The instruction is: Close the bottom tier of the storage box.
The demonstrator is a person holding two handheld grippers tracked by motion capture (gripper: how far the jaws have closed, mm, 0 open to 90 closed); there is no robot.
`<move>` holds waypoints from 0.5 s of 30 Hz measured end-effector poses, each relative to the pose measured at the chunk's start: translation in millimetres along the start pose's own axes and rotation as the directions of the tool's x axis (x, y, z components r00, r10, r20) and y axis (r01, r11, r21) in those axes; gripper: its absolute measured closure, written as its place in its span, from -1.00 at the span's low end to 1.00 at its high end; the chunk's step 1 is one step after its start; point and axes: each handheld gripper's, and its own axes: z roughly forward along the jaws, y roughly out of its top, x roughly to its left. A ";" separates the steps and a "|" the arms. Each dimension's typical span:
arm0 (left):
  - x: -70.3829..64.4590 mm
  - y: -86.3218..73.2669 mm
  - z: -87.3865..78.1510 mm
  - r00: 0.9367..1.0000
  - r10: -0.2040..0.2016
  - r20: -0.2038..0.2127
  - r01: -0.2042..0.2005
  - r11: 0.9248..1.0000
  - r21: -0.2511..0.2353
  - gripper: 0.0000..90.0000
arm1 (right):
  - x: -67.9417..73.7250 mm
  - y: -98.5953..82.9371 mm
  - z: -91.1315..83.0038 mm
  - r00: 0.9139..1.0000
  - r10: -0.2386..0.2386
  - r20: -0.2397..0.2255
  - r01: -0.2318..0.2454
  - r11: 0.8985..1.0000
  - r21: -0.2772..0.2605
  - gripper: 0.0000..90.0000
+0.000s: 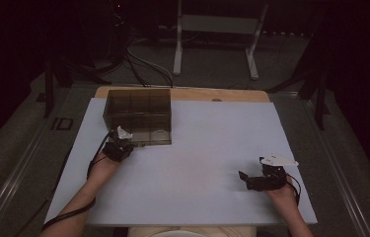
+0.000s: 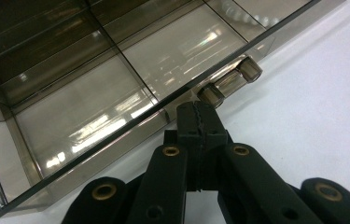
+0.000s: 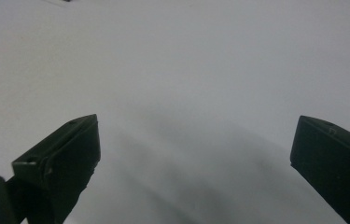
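A smoky see-through compartment box (image 1: 138, 116) stands at the back left of the white table (image 1: 197, 163). In the left gripper view its dividers and front rim (image 2: 130, 135) are close up, with a small clear clasp (image 2: 231, 80) on the front wall. My left gripper (image 1: 127, 143) (image 2: 199, 122) is shut, its tips against the box's front wall just beside that clasp; nothing shows between the jaws. My right gripper (image 1: 245, 180) (image 3: 198, 126) is open low over bare table at the right front, holding nothing.
A pale ring-like item (image 1: 159, 133) lies in a front compartment of the box. A wooden board edge (image 1: 222, 94) runs behind the white sheet. Beyond the table are cables (image 1: 143, 64) and a metal stand (image 1: 217, 29) on the dark floor.
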 end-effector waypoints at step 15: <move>3.5 4.8 4.1 1.000 0.000 -0.006 0.000 1.000 0.005 1.00 | -0.3 -0.1 -0.3 1.000 -0.002 0.002 0.002 1.000 0.000 -0.97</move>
